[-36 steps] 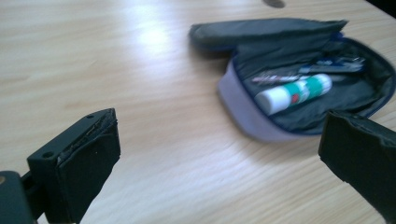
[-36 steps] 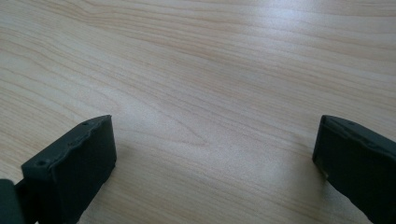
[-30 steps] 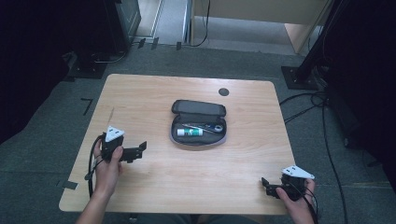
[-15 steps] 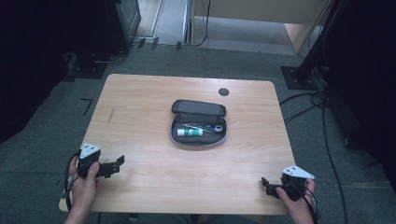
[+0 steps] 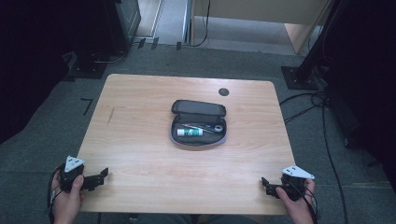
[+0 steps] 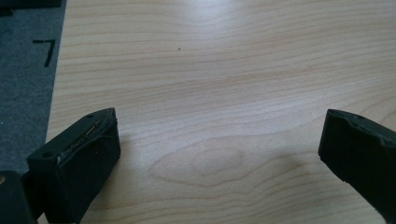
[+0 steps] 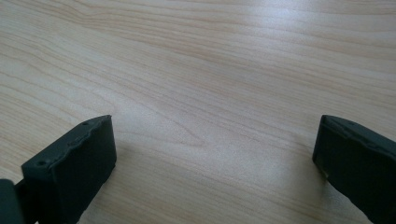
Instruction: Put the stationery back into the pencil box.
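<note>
table: pale wooden tabletop [image 5: 140,140] with wavy brown grain | case: dark grey open zip pencil case [image 5: 198,108] | in it: white tube with green band [image 5: 190,132] | grippers: black left gripper [image 5: 100,176], black right gripper [image 5: 267,185], each with a light grey plate | floor: grey carpet [image 5: 42,140]

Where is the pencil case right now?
In the high view the open pencil case lies mid-table, just near of the small black disc, far from both grippers.

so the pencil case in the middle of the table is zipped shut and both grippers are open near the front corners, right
Not quite: the pencil case lies open, lid folded back, with things inside, as the high view shows. The left gripper and right gripper are indeed open near the front corners.
</note>
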The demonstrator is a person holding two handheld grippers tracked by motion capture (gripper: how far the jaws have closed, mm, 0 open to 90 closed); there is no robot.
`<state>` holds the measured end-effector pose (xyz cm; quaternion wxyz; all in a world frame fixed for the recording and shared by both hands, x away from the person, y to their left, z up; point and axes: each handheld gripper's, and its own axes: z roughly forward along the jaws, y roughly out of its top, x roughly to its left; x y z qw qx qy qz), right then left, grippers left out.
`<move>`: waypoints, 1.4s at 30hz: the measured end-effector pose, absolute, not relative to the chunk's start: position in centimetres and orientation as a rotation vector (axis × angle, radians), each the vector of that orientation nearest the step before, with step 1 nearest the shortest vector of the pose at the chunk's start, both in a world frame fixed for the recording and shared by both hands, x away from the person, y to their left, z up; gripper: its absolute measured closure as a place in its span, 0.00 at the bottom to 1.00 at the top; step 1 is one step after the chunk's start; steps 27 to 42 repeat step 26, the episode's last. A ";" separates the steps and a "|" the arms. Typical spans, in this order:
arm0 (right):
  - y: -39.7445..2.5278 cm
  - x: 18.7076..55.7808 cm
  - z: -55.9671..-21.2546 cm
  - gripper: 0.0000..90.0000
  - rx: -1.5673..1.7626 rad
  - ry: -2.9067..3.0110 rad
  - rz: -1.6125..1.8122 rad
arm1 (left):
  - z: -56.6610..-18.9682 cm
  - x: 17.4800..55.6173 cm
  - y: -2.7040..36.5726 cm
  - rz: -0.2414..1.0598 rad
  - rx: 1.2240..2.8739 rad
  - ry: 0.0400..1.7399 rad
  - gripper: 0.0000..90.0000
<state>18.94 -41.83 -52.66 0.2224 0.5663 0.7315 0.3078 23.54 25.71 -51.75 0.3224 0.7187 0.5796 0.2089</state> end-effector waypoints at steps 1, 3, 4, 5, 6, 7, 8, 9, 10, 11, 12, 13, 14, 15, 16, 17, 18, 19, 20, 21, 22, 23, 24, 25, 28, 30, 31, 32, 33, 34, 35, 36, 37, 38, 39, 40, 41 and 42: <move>-41.8 18.9 -52.7 0.00 1.564 2.021 0.850 | -51.8 23.5 25.7 0.565 1.905 1.525 0.00; -41.8 18.9 -52.7 0.00 1.565 2.020 0.851 | -51.9 23.6 25.2 0.616 1.959 1.525 0.00; -41.8 18.9 -52.7 0.00 1.564 2.020 0.850 | -51.9 23.5 25.1 0.614 1.967 1.519 0.00; -41.8 18.9 -52.7 0.00 1.565 2.019 0.851 | -51.9 23.5 25.1 0.613 1.963 1.520 0.00; -41.8 18.9 -52.7 0.00 1.570 2.019 0.850 | -51.9 23.5 25.1 0.614 1.961 1.521 0.00; -41.8 18.9 -52.7 0.00 1.571 2.018 0.850 | -51.9 23.5 25.1 0.614 1.962 1.521 0.00; -41.8 18.9 -52.6 0.00 1.572 2.017 0.850 | -51.9 23.5 25.1 0.614 1.963 1.521 0.00; -41.8 18.9 -52.7 0.00 1.574 2.015 0.849 | -51.9 23.5 25.1 0.614 1.963 1.521 0.00; -41.8 18.9 -52.7 0.00 1.574 2.011 0.848 | -51.9 23.5 25.1 0.614 1.962 1.521 0.00; -41.8 18.9 -52.7 0.00 1.577 2.007 0.846 | -51.9 23.5 25.1 0.614 1.961 1.521 0.00; -41.8 18.9 -52.7 0.00 1.582 2.002 0.844 | -51.9 23.5 25.1 0.614 1.961 1.522 0.00; -41.8 18.8 -52.7 0.00 1.585 1.998 0.842 | -51.9 23.5 25.1 0.614 1.962 1.521 0.00; -41.7 18.8 -52.7 0.00 1.592 1.993 0.840 | -51.9 23.5 25.1 0.615 1.961 1.522 0.00; -41.7 18.8 -52.7 0.00 1.595 1.989 0.838 | -51.9 23.5 25.1 0.614 1.962 1.523 0.00; -41.7 18.8 -52.7 0.00 1.593 1.987 0.836 | -51.9 23.5 25.1 0.615 1.961 1.524 0.00; -41.7 18.8 -52.7 0.00 1.600 1.984 0.834 | -51.9 23.5 25.1 0.614 1.961 1.524 0.00; -41.7 18.7 -52.7 0.00 1.605 1.978 0.833 | -51.9 23.5 25.1 0.615 1.961 1.524 0.00; -41.7 18.7 -52.7 0.00 1.613 1.971 0.830 | -51.9 23.6 25.1 0.615 1.961 1.525 0.00; -41.6 18.7 -52.7 0.00 1.618 1.965 0.829 | -51.9 23.6 25.1 0.615 1.960 1.527 0.00; -41.7 18.7 -52.7 0.00 1.623 1.960 0.826 | -51.9 23.6 25.1 0.618 1.958 1.532 0.00; -41.7 18.8 -52.7 0.00 1.630 1.950 0.823 | -51.9 23.6 25.0 0.622 1.951 1.543 0.00; -41.7 18.8 -52.6 0.00 1.644 1.935 0.819 | -51.9 23.6 25.0 0.626 1.942 1.554 0.00; -41.8 18.8 -52.6 0.00 1.648 1.920 0.814 | -51.9 23.6 24.9 0.629 1.940 1.558 0.00; -41.8 18.8 -52.6 0.00 1.661 1.907 0.805 | -51.9 23.6 24.9 0.629 1.941 1.560 0.00; -41.8 18.8 -52.6 0.00 1.671 1.895 0.803 | -51.9 23.7 24.9 0.630 1.937 1.565 0.00; -41.8 18.8 -52.6 0.00 1.671 1.895 0.803 | -51.9 23.7 24.9 0.630 1.937 1.565 0.00; -41.8 18.8 -52.6 0.00 1.671 1.895 0.803 | -51.9 23.7 24.9 0.630 1.937 1.565 0.00; -41.8 18.8 -52.6 0.00 1.671 1.895 0.803 | -51.9 23.7 24.9 0.630 1.937 1.565 0.00; -41.8 18.8 -52.6 0.00 1.671 1.895 0.803 | -51.9 23.7 24.9 0.630 1.937 1.565 0.00; -41.8 18.8 -52.6 0.00 1.671 1.895 0.803 | -51.9 23.7 24.9 0.630 1.937 1.565 0.00; -41.8 18.8 -52.6 0.00 1.671 1.895 0.803 | -51.9 23.7 24.9 0.630 1.937 1.565 0.00; -41.8 18.8 -52.6 0.00 1.671 1.895 0.803 | -51.9 23.7 24.9 0.630 1.937 1.565 0.00; -41.8 18.8 -52.6 0.00 1.671 1.895 0.803 | -51.9 23.7 24.9 0.630 1.937 1.565 0.00; -41.8 18.8 -52.6 0.00 1.671 1.895 0.803 | -51.9 23.7 24.9 0.630 1.937 1.565 0.00; -41.8 18.8 -52.6 0.00 1.671 1.895 0.803 | -51.9 23.7 24.9 0.630 1.937 1.565 0.00; -41.8 18.8 -52.6 0.00 1.671 1.895 0.803 | -51.9 23.7 24.9 0.630 1.937 1.565 0.00; -41.8 18.8 -52.6 0.00 1.671 1.895 0.803 | -51.9 23.7 24.9 0.630 1.937 1.565 0.00; -41.8 18.8 -52.6 0.00 1.671 1.895 0.803 | -51.9 23.7 24.9 0.630 1.937 1.565 0.00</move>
